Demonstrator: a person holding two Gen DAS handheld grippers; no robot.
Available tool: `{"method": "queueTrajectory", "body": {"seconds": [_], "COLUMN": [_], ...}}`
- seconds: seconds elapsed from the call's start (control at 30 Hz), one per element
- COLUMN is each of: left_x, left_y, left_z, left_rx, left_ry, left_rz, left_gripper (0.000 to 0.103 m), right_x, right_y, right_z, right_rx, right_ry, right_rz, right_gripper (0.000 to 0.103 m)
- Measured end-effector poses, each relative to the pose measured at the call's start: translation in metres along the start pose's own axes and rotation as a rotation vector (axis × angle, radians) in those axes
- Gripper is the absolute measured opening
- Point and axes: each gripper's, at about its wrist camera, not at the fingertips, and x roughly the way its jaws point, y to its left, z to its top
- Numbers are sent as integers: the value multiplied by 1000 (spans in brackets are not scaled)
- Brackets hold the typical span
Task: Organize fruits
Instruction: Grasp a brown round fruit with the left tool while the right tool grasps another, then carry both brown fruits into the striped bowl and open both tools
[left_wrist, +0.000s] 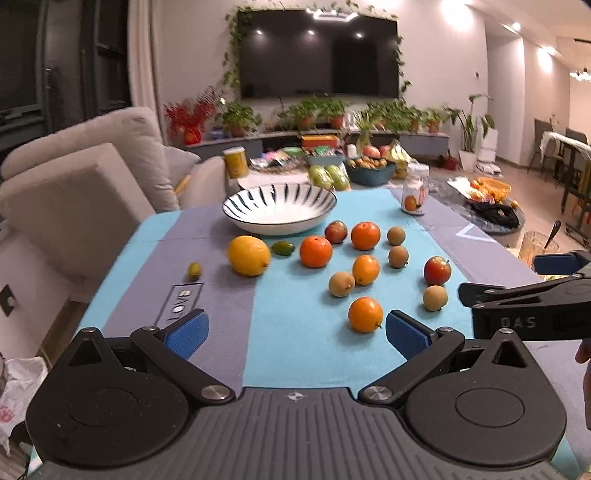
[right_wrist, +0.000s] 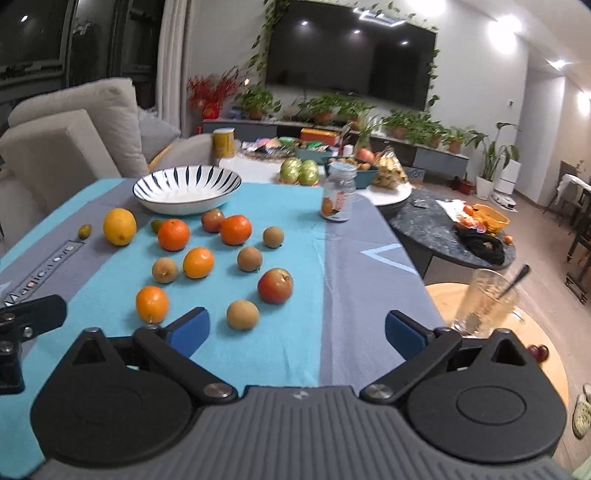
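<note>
Several fruits lie loose on the blue and grey tablecloth (left_wrist: 295, 350): a yellow lemon (left_wrist: 248, 255), several oranges such as the nearest one (left_wrist: 365, 314), brown round fruits (left_wrist: 341, 284), a red apple (left_wrist: 437, 270) and small green fruits (left_wrist: 283, 247). A white bowl with dark stripes (left_wrist: 279, 207) stands empty behind them. My left gripper (left_wrist: 295, 334) is open and empty, just short of the nearest orange. My right gripper (right_wrist: 295, 332) is open and empty, near a brown fruit (right_wrist: 242, 314) and the apple (right_wrist: 275, 285). The bowl (right_wrist: 186, 188) is far left there.
A glass jar with an orange label (left_wrist: 415, 194) stands right of the bowl. A beige sofa (left_wrist: 85, 177) is to the left. A dark round table (right_wrist: 443, 229) and a wooden stool with a glass and spoon (right_wrist: 484, 302) stand right of the table edge.
</note>
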Motion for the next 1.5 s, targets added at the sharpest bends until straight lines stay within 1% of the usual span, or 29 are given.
{"method": "queueTrajectory", "body": {"seconds": [0.07,0.17,0.2,0.27,0.3,0.33,0.37,0.43,0.5,0.53,0.6,0.63,0.7,0.77,1.0,1.07,1.13,1.23,1.3,1.5], "left_x": [13,30,33,49,54,61,67,77,87,91,98,103,110,116,120,125,133,136,136,132], "left_y": [0,4,6,9,11,13,14,15,16,17,16,16,15,12,4,4,5,2,2,8], "left_z": [5,13,15,23,26,30,33,38,42,43,44,44,42,40,42,43,43,45,44,41], "left_rx": [11,10,7,2,1,4,11,27,36,42,56,60,63,70,116,109,75,88,77,36], "left_ry": [20,23,32,76,93,106,113,130,144,153,172,186,212,235,241,253,281,267,260,235], "left_rz": [-30,-91,-99,-126,-140,-157,-165,-159,-151,-152,-165,-174,-191,-208,-240,-244,-256,-255,-262,-243], "left_gripper": [99,97,93,87,83,83,83,80,71,68,60,58,47,43,41,41,40,33,24,23], "right_x": [10,20,24,28,31,33,33,35,38,40,43,44,46,47,51,51,51,51,50,51], "right_y": [1,-1,-2,-2,-3,-4,-4,-4,-3,-2,2,3,6,7,1,1,1,2,6,3], "right_z": [3,5,5,5,6,7,8,10,10,10,10,10,11,12,15,16,16,15,15,17], "right_rx": [4,34,45,67,81,93,101,102,106,105,92,86,69,65,84,86,84,59,30,50], "right_ry": [24,62,78,104,118,129,131,135,150,162,183,185,188,189,198,198,197,195,192,193], "right_rz": [19,59,85,127,138,140,140,143,160,174,193,195,199,192,194,196,197,205,203,209], "right_gripper": [71,71,71,71,71,71,71,71,71,71,71,71,71,71,71,70,70,70,70,70]}}
